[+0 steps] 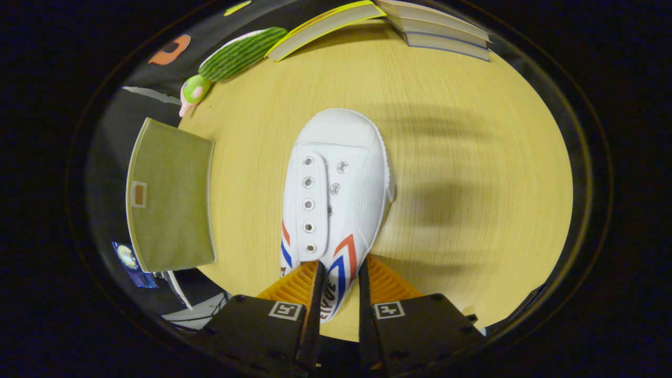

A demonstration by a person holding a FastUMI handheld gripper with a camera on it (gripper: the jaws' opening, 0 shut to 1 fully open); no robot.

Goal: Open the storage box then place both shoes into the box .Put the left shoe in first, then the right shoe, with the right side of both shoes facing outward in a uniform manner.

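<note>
A white canvas shoe [336,194] with red and blue stripes and metal eyelets hangs above the wooden table [472,157], toe pointing away from me. My gripper [338,278] is shut on the shoe's side wall near the heel opening, with the canvas pinched between both fingers. The olive-green storage box [170,197] sits to the left of the shoe at the table's edge, and I see its lid closed with a small tab on it.
A green plush toy [231,60] lies at the far left of the table. Beyond the shoe, a yellow-covered book [325,23] and a stack of books [441,29] rest at the table's far edge. The shoe's shadow falls to its right.
</note>
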